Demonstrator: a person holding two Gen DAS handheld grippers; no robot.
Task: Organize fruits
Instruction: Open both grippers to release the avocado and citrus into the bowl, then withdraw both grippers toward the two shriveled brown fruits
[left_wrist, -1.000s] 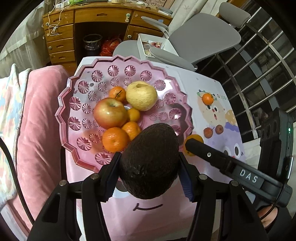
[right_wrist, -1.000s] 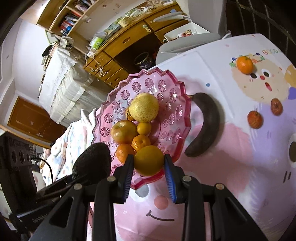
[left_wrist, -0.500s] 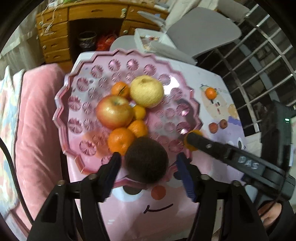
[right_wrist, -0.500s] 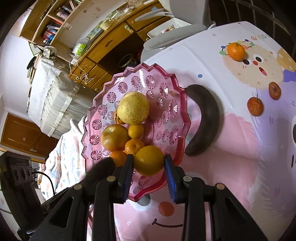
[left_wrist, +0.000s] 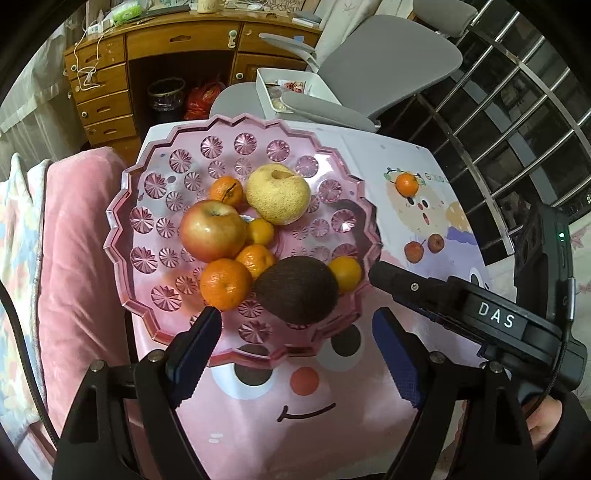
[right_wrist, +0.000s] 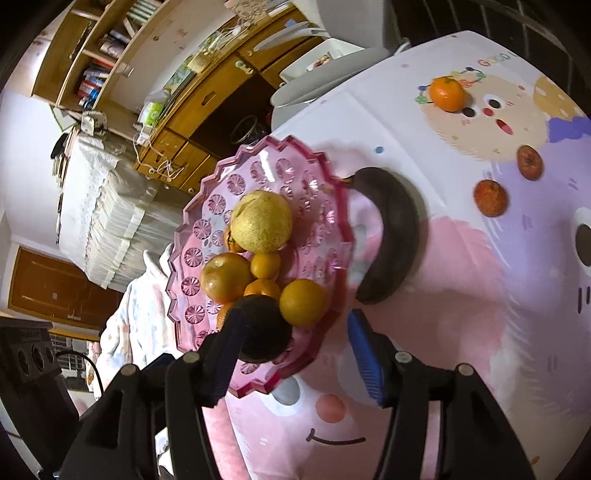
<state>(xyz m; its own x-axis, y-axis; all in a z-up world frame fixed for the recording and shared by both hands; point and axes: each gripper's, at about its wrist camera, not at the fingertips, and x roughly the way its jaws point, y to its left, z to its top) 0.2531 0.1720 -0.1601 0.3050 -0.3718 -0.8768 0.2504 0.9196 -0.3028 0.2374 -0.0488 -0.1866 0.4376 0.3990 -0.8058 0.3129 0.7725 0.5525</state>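
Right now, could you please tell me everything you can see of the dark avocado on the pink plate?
The avocado is dark brown, almost black, with a matte, finely pebbled skin and an egg-like shape. It lies on its side near the front edge of the pink plate, apparently touching a mandarin on one side and the orange on the other. Neither gripper touches it; the left gripper is opening just behind it.
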